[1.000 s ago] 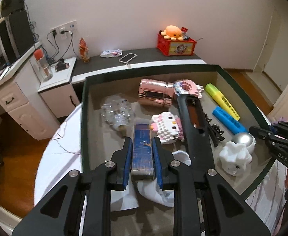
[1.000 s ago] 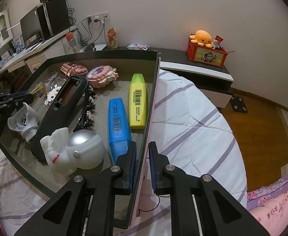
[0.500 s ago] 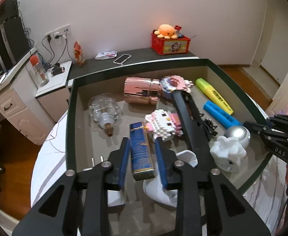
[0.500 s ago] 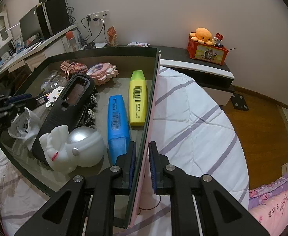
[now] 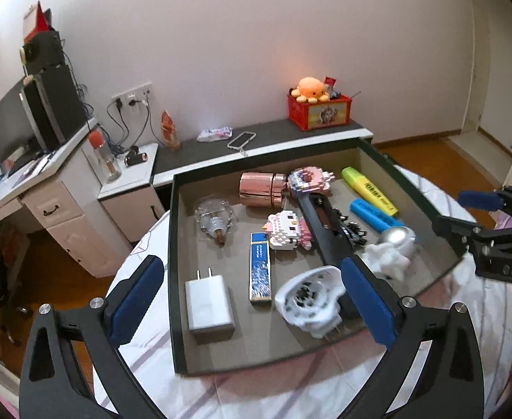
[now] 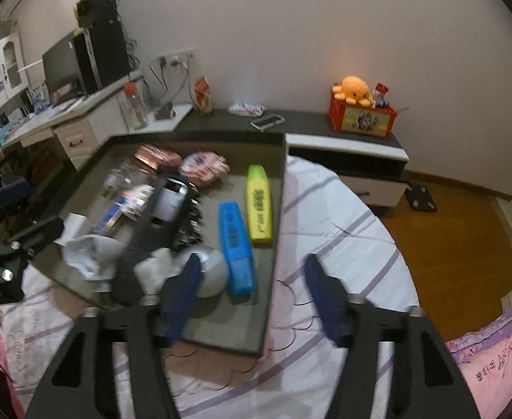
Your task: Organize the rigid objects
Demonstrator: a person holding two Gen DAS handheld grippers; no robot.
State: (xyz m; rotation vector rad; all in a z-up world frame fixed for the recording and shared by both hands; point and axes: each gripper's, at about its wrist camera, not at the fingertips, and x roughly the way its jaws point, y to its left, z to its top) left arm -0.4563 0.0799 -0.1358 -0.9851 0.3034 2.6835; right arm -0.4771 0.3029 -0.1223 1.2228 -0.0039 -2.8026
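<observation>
A dark-walled box (image 5: 170, 279) lies on the bed and holds several rigid objects. A blue lighter (image 5: 260, 272) lies flat on its floor, between a white charger (image 5: 208, 309) and a white holder (image 5: 310, 300). Beyond them are a block cat figure (image 5: 287, 228), a black remote (image 5: 329, 234), a blue highlighter (image 5: 374, 214) and a yellow highlighter (image 5: 369, 190). My left gripper (image 5: 252, 296) is wide open and empty above the box's near end. My right gripper (image 6: 252, 295) is wide open and empty, straddling the box's right wall (image 6: 273, 244).
A pink cylinder (image 5: 261, 188), a glass bottle (image 5: 215, 218) and a silver ball with a white figure (image 5: 394, 244) also lie in the box. A low cabinet with a red crate (image 5: 317, 111) and a desk (image 5: 46, 181) stand behind the bed.
My left gripper let go of the blue lighter, opened wide and drew back and up. My right gripper released the box's right wall and opened wide.
</observation>
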